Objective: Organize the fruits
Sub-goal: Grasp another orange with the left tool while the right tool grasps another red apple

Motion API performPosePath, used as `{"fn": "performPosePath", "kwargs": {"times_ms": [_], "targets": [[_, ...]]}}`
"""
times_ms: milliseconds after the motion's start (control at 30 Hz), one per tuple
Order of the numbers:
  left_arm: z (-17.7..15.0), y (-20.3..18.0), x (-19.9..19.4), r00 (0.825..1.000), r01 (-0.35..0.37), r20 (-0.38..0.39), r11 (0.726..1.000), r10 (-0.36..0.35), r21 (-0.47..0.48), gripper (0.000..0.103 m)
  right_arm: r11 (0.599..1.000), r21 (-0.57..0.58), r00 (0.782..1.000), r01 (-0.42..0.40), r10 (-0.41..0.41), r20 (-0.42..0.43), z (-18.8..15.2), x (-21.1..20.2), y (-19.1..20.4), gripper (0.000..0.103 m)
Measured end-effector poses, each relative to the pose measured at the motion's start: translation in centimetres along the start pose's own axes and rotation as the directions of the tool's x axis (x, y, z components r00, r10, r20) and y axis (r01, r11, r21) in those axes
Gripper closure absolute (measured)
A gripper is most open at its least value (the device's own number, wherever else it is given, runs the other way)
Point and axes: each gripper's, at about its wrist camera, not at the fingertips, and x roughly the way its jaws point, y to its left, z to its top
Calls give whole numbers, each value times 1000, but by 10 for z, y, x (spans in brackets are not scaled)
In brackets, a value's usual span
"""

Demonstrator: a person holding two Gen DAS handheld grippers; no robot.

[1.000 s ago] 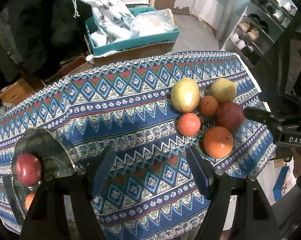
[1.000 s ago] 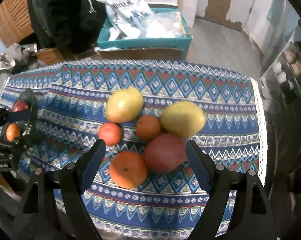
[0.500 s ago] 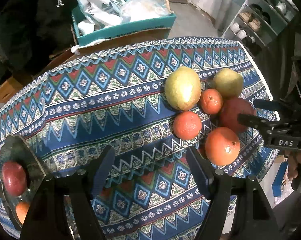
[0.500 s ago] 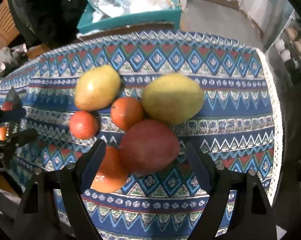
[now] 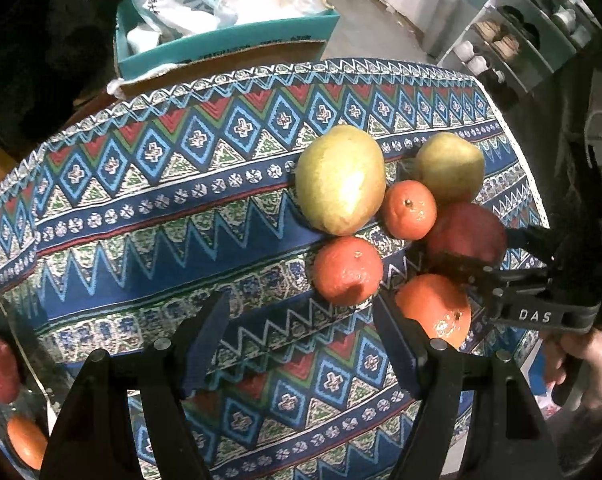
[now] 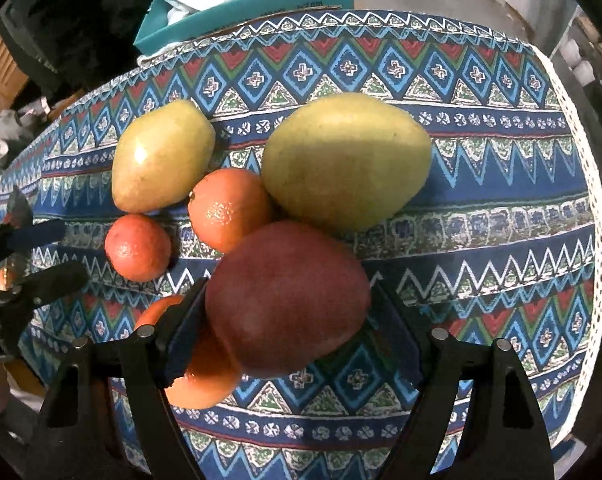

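Oranges (image 6: 229, 208) crowd red mango (image 6: 287, 300).

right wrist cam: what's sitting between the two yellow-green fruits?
In the right wrist view, a small orange sits low in the gap between the left yellow-green fruit and the larger right one, touching the right one; bare tablecloth above it.

Room light is dim and cool, falling from above. Soft glare spots sit on the yellow-green fruit (image 5: 341, 180) and on the small orange (image 6: 229, 210). Short, soft shadows pool under the fruit on the patterned tablecloth (image 5: 181, 216). Colours look oversaturated. Both views bow hard at the rims, with black corners; the tablecloth's far edge curves. Near gripper fingers (image 6: 181, 332) are dark silhouettes, slightly soft. The background shelf (image 5: 517, 40) is smeared and grainy.
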Motion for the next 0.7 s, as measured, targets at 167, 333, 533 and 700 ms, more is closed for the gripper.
{"fn": "performPosePath", "kwargs": {"times_ms": [167,333,533,700], "targets": [[3,1,11,999,27,-18,999,-28,-36,25,1000,-16,999,19,-18,30,0,1,6,27],[7,-1,19,997,72,-24,994,-75,-86,25,999,-10,997,39,-38,63,0,-11,-1,27],[12,-10,32,995,85,-42,991,-90,-106,25,999,32,994,41,-44,101,2,-31,-15,27],[12,-16,43,996,65,-52,993,-70,-98,25,998,41,991,40,-45,124,-2,-46,-25,27]]}}
